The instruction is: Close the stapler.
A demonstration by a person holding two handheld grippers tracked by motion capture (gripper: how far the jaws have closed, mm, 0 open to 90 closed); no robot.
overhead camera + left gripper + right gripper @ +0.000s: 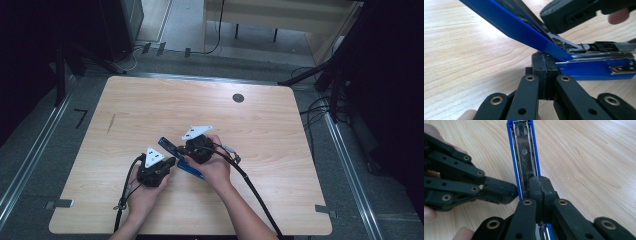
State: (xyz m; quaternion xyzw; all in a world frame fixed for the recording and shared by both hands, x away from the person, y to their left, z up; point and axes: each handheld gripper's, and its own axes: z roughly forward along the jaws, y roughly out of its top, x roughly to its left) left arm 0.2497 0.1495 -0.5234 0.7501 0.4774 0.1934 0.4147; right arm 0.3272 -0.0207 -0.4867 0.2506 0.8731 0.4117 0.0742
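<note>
**Blue stapler opened up, work only part done**

A blue stapler [176, 156] is seen lying near the middle of the wooden desk [270, 130], between the two grippers. Its top is lifted up and swung back, so the silver metal track inside [525, 155] can be seen. That part of the job looks done.

The left gripper [546, 75] is placed at the back of the stapler, just by the hinge. Its jaws are shut tight together, and nothing is held between them. They seem to be pressed against the blue base to keep it in place, but it cannot be told for sure that they touch.

The right gripper [540, 188] is placed against the lifted top. Its jaws are shut tight too, with nothing pinched in them. The top looks propped up by them.

No staples can be made out in the track. What is left, most likely, is for the top to be pushed back down and shut.
</note>
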